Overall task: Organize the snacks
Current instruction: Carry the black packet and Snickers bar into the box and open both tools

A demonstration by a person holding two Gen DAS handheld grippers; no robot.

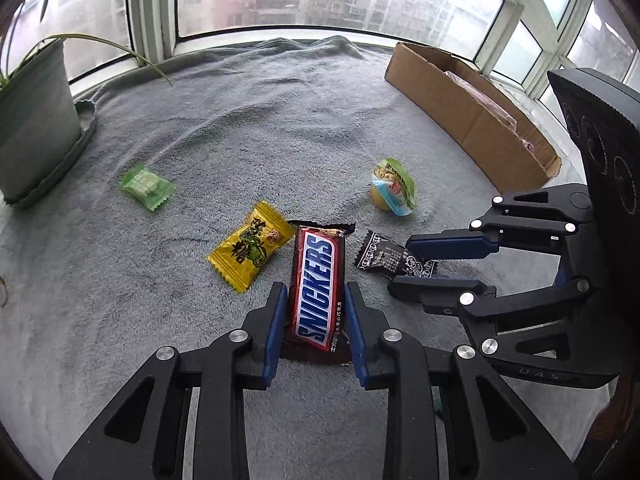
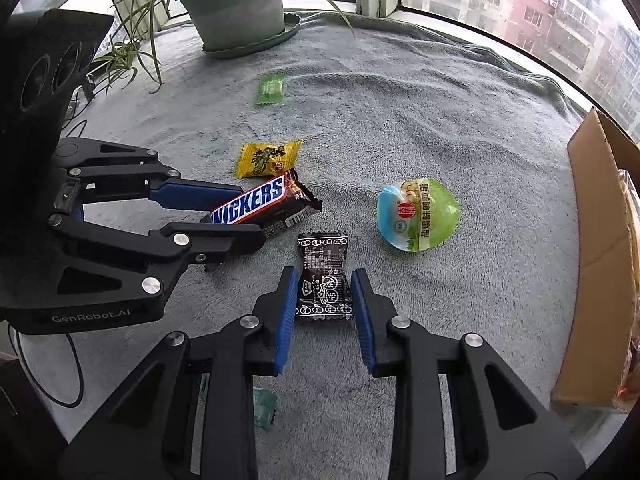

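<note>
A brown Snickers bar [image 1: 318,256] lies on the grey towel [image 1: 240,120], and my left gripper [image 1: 315,292] is shut on its near end, a blue pad against each long side. Just to its right, a small black candy packet [image 2: 324,256] sits between the pads of my right gripper [image 2: 324,276], which press on both of its sides. In the right wrist view the left gripper [image 2: 252,214] reaches in from the left with the Snickers bar [image 2: 260,204] in it. In the left wrist view the right gripper [image 1: 400,266] comes in from the right onto the black packet [image 1: 380,254].
Loose on the towel are a yellow candy [image 1: 250,252], a green candy [image 1: 148,186] and a round green-and-blue packet [image 2: 418,214]. An open cardboard box [image 2: 596,240] stands at the right. A potted plant [image 2: 236,12] stands by the window. A teal wrapper [image 2: 264,406] lies near me.
</note>
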